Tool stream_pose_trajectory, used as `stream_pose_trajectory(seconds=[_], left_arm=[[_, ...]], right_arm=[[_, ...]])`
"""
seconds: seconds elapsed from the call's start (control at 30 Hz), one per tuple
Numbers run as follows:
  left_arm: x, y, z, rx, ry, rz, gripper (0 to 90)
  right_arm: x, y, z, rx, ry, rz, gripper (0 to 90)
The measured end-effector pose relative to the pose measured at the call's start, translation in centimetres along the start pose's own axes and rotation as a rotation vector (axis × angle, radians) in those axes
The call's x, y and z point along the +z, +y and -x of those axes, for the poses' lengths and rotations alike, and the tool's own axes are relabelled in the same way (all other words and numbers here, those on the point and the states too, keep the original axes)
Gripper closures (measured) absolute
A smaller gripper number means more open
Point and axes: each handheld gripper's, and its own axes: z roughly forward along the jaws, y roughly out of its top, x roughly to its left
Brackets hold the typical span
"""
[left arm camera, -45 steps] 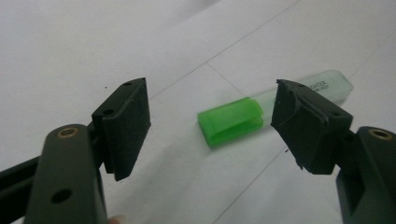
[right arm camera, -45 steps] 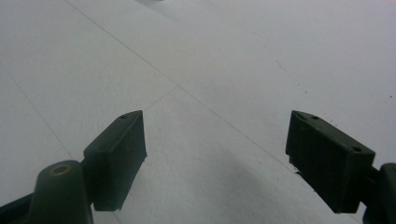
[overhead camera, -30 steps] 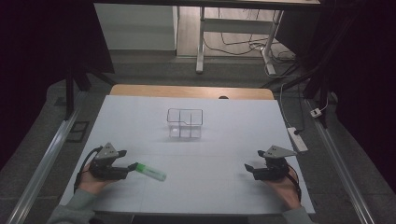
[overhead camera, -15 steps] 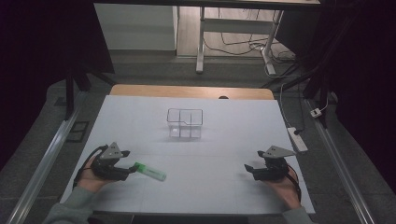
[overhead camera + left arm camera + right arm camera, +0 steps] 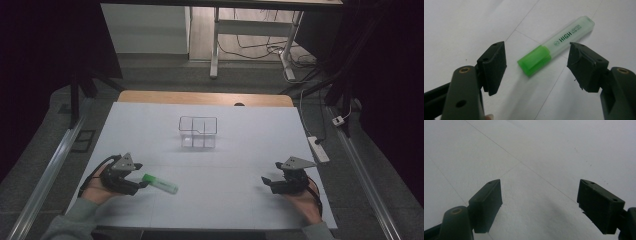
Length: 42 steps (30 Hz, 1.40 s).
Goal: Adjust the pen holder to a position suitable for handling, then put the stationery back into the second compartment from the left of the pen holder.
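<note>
On the white table (image 5: 210, 165), toward seven o'clock from its middle, the left gripper (image 5: 140, 183) sits low over the surface with its jaws spread wide, nothing between them touching either pad. Just past its tips lies a green highlighter (image 5: 160, 184) — flat on its side, pointing roughly from ten o'clock to four o'clock in the high view, the bright green cap at the end nearest the gripper.

In the left gripper view the highlighter (image 5: 556, 45) lies across the gap between the two black jaws, the green cap toward seven o'clock and the pale translucent barrel running up toward one o'clock. Dark green lettering on the barrel reads "HIGH". The right-hand jaw in that view overlaps the barrel's edge in the picture, but whether it touches the barrel cannot be told; the left-hand jaw stands well apart from the cap.

Over at five o'clock on the table, the right gripper (image 5: 266, 181) rests in the person's hand, jaws also wide apart and holding nothing. In the right gripper view, the gripper (image 5: 539, 202) has bare white tabletop between its pads.

A clear divided container (image 5: 198, 132) stands upright near the centre of the table — toward twelve o'clock from both grippers and well apart from the highlighter.
</note>
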Motion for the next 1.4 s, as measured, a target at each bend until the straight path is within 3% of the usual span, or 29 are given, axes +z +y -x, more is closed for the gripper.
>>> stream_pose_trajectory(seconds=[0.37,0.63,1.17,1.4], left_arm=[[-0.1,1.7,-0.7,0.055,-0.013,-0.021,30.4],[-0.3,3.6,-1.2,0.142,-0.072,-0.073,29.8],[0.6,4.3,-2.8,0.194,-0.153,-0.119,29.5],[1.4,5.1,-3.1,0.249,-0.193,-0.165,29.4]], right_arm=[[0.0,0.0,0.0,0.000,0.004,-0.001,19.4],[0.1,0.0,-0.1,-0.002,0.008,-0.004,19.4],[0.3,0.1,-0.2,-0.011,0.014,-0.017,19.4],[0.4,0.1,-0.3,-0.017,0.016,-0.026,19.4]])
